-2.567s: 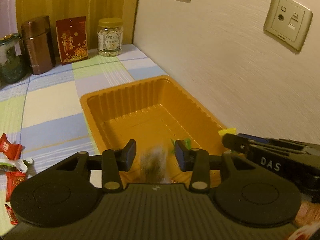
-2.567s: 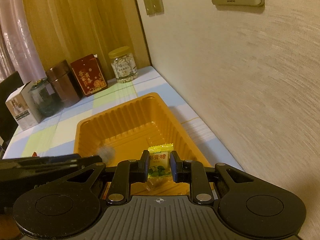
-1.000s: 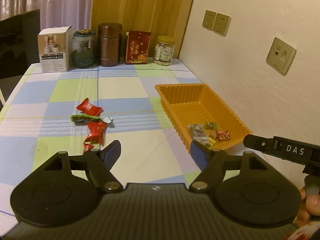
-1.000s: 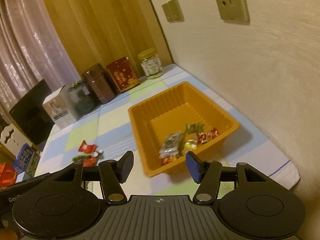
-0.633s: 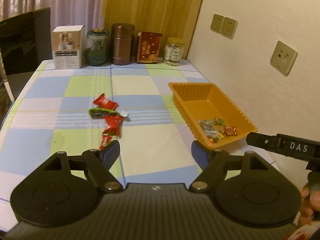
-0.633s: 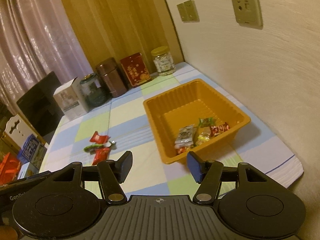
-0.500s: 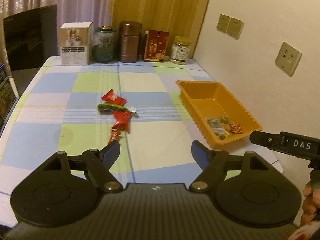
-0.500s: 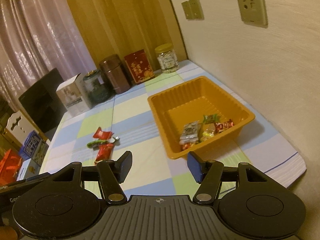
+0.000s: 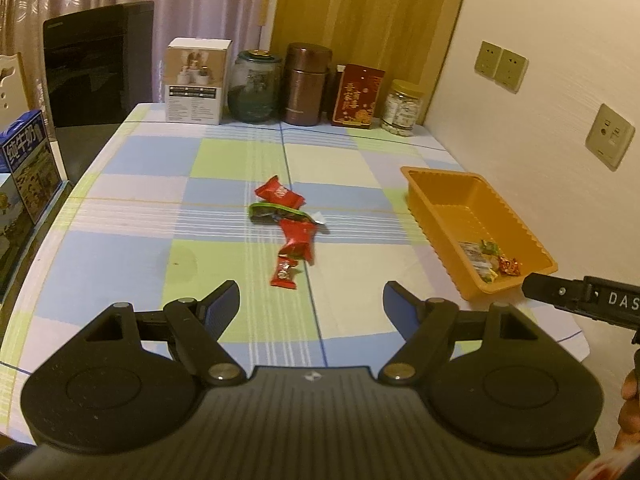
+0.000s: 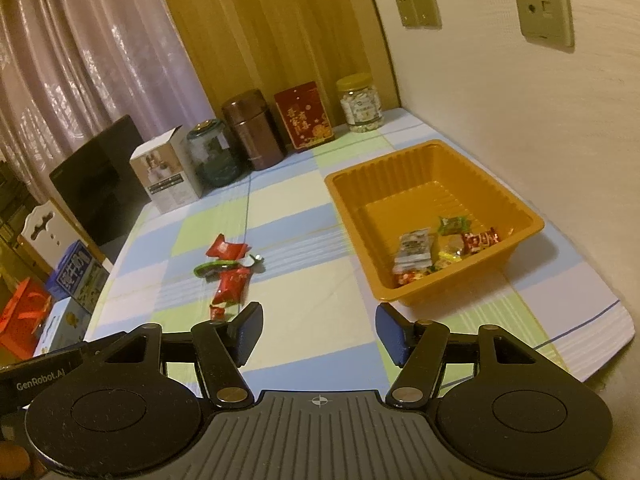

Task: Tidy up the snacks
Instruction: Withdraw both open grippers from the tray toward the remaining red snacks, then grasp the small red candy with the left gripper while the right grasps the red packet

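Note:
An orange tray (image 9: 424,178) (image 10: 408,156) sits at the table's right side by the wall, with several wrapped snacks (image 9: 490,260) (image 10: 436,248) in its near end. Loose snacks lie mid-table: a red packet (image 9: 279,194) (image 10: 226,250), a green one (image 9: 274,213) (image 10: 214,268), another red packet (image 9: 297,240) (image 10: 232,284) and a small red candy (image 9: 285,274) (image 10: 217,312). My left gripper (image 9: 311,304) is open and empty, held above the table's near edge. My right gripper (image 10: 319,330) is open and empty, near the tray's front.
A white box (image 9: 198,80), a glass jar (image 9: 254,86), a brown canister (image 9: 306,84), a red tin (image 9: 358,94) and a yellow-lidded jar (image 9: 404,108) line the table's back edge. The wall runs along the right. Blue cartons (image 9: 24,168) stand off the left edge.
Both grippers released their snacks into the tray, opened, and pulled back and up from it; the whole table now shows.

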The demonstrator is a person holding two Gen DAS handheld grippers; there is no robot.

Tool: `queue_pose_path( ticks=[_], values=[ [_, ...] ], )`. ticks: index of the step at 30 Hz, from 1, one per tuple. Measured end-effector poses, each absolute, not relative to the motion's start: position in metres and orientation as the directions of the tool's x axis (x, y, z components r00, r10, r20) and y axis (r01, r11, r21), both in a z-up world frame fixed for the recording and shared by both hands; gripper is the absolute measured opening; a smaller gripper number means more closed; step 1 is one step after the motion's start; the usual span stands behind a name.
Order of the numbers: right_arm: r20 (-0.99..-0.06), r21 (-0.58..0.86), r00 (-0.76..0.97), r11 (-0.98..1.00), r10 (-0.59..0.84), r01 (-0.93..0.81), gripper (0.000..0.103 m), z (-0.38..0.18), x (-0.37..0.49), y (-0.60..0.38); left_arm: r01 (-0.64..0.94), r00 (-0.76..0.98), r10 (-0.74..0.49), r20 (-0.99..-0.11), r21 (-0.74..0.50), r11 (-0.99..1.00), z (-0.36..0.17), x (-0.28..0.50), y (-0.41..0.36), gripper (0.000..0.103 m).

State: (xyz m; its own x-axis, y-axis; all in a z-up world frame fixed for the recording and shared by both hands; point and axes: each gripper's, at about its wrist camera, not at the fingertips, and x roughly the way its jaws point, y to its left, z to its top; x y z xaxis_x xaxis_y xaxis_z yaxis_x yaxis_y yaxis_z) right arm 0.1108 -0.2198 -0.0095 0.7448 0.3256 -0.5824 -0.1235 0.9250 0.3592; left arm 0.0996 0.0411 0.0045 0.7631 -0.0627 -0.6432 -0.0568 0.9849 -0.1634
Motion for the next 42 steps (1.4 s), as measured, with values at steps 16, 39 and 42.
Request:
queue_pose_path(
  ticks=[16, 39, 42],
  values=[
    [-0.610, 0.351, 0.713, 0.925, 0.346, -0.149, 0.063, -0.022, 0.122, -0.193, -0.105, 0.744, -0.041, -0.667, -0.177, 0.979, -0.013, 0.103, 0.065, 0.077],
    [-0.657, 0.356, 0.650, 0.917, 0.383, -0.181, 0.064, -0.057, 0.177, -0.149, -0.087, 0.716, -0.070, -0.695, -0.189, 0.978, -0.064, 0.150, 0.085, 0.071],
    [-0.660, 0.359, 0.643, 0.915, 0.389, -0.184, 0.064, -0.065, 0.188, -0.144, -0.061, 0.717, -0.078, -0.693, -0.174, 0.983, -0.075, 0.162, 0.083, 0.066]
  ],
)
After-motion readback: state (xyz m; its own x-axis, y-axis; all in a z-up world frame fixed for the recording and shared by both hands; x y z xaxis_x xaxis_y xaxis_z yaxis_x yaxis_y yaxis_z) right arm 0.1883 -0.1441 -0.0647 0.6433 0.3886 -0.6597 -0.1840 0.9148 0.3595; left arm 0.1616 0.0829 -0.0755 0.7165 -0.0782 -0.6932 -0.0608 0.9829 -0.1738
